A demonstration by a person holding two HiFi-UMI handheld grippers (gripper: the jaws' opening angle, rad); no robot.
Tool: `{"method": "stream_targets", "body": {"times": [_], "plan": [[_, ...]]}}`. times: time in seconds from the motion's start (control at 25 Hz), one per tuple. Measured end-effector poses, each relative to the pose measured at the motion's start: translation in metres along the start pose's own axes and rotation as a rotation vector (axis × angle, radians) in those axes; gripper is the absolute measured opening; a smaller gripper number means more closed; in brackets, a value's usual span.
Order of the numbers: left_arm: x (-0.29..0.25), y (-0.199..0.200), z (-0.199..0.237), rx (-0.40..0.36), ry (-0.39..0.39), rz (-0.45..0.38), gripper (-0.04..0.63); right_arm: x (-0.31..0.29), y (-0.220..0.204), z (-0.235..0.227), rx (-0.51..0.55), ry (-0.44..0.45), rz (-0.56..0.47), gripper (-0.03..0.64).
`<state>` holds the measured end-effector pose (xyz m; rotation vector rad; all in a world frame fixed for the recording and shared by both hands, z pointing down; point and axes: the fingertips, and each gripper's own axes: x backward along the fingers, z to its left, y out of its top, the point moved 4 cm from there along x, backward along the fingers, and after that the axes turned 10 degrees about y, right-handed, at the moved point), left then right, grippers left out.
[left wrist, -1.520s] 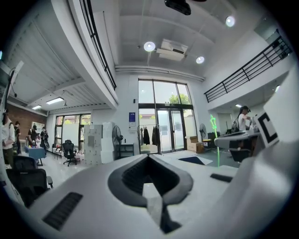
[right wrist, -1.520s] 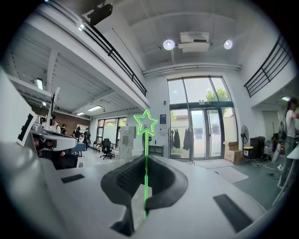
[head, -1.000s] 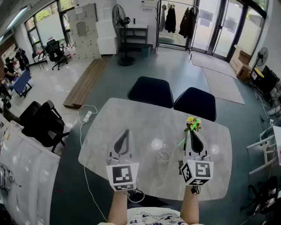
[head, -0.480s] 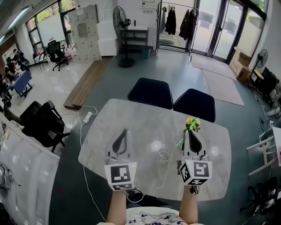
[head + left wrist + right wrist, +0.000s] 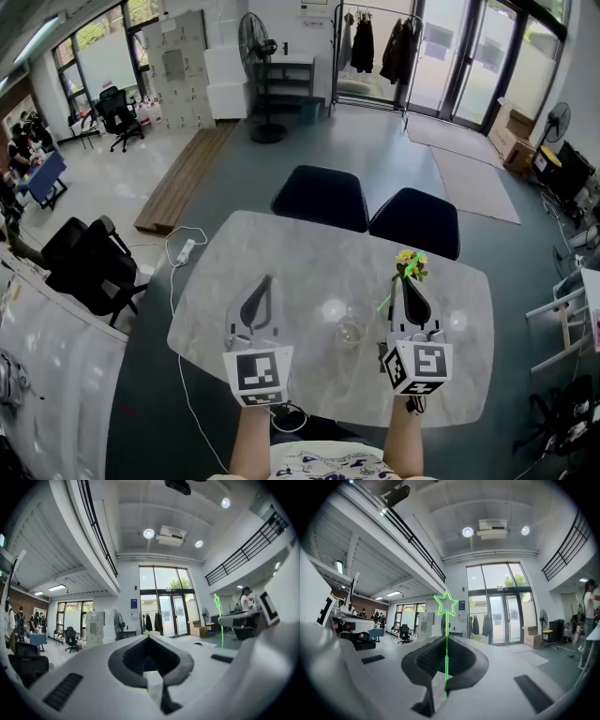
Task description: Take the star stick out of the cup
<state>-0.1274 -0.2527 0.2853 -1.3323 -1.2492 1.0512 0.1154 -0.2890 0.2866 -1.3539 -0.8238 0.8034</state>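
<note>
The green star stick [image 5: 446,620] stands upright between the jaws of my right gripper [image 5: 446,640], which is shut on its shaft; the star outline tops it. In the head view the stick [image 5: 401,281] slants across the right gripper [image 5: 412,284], above the table and to the right of the clear glass cup [image 5: 350,331]. The cup stands on the marble table [image 5: 281,253] between both grippers, with nothing showing in it. My left gripper [image 5: 262,283] hovers left of the cup, jaws together and holding nothing. The left gripper view shows its closed tip [image 5: 149,637] and the stick [image 5: 218,616] off to the right.
A small bunch of yellow flowers [image 5: 410,262] sits on the table just beyond the right gripper. Two dark chairs [image 5: 323,195] stand at the table's far edge. A white cable [image 5: 185,251] hangs off the left side.
</note>
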Motion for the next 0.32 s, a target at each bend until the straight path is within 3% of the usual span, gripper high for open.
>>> {"method": "stream_targets", "body": {"times": [0.32], "plan": [[-0.0043,0.0025,-0.0023,-0.004,-0.004,0.000,0.002,-0.0023,0.0005,-0.0033,0.000,-0.004,0.006,0.026]]}}
